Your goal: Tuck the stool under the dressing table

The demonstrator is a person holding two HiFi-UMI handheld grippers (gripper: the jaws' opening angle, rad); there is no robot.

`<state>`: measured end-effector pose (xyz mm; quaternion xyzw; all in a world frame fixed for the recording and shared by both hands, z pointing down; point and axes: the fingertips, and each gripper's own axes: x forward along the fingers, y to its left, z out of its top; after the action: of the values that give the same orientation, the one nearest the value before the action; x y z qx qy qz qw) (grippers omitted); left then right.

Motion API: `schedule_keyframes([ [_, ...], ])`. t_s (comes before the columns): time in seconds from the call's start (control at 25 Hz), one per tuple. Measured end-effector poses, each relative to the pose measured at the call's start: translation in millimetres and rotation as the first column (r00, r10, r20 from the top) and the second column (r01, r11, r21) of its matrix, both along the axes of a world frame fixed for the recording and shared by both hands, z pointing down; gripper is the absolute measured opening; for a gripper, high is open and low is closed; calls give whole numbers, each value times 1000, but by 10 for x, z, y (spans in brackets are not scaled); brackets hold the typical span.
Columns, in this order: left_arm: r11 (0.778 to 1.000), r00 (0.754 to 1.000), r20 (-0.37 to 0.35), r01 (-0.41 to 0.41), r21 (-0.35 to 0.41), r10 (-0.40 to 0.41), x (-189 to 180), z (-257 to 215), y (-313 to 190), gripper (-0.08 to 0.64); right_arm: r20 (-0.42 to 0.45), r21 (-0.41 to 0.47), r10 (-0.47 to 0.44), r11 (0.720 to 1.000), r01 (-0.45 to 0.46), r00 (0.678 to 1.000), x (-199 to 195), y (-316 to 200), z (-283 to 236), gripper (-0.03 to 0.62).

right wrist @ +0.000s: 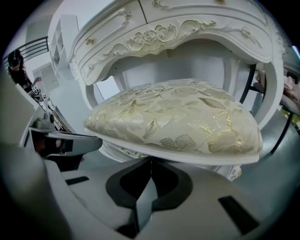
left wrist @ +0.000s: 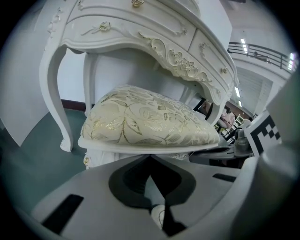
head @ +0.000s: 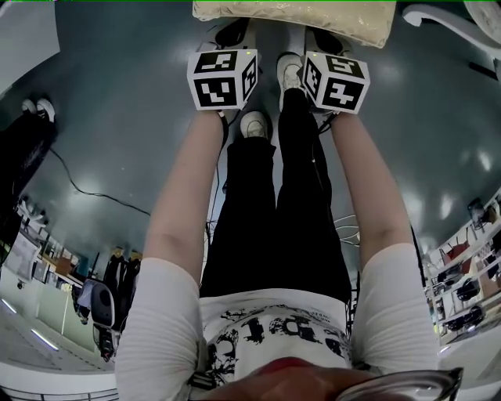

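The stool's cream, gold-patterned cushion lies at the top edge of the head view, just past my two grippers. In the left gripper view the stool seat fills the middle, with the white carved dressing table arching over its far part. My left gripper is shut, its tips right under the seat's white rim. My right gripper is likewise shut beneath the rim of the stool seat, under the dressing table. In the head view the left gripper and right gripper sit side by side against the cushion.
The person's legs and white shoes stand on the dark teal floor behind the grippers. A cable runs over the floor at left. A curved table leg stands left of the stool. Shelves line the right.
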<state>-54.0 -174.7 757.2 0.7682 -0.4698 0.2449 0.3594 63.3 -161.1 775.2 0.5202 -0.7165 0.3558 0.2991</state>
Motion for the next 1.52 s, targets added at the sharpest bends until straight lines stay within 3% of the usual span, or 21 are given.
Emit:
schedule_keyframes([
  [0.52,998,999,-46,-22,58,25,280,34,-482,17,-39,20,-42,999,43,998,274,-569,43,17],
  [0.68,995,998,-35,-58,85,61,316,42,-575,17,-54,32,-19,999,21,998,307,-700,52,17],
  [0.84,997,999,-31,-39,60,41,345,43,-691,17,-62,30,0,1000,1,998,344,-837,37,17],
  [1.04,999,1000,-4,-8,52,9,345,40,-923,17,-84,42,-48,998,52,995,352,-1024,18,17],
  [1.52,994,997,68,-54,94,48,459,34,-1329,17,-84,46,1,999,3,997,533,-1405,0,17],
])
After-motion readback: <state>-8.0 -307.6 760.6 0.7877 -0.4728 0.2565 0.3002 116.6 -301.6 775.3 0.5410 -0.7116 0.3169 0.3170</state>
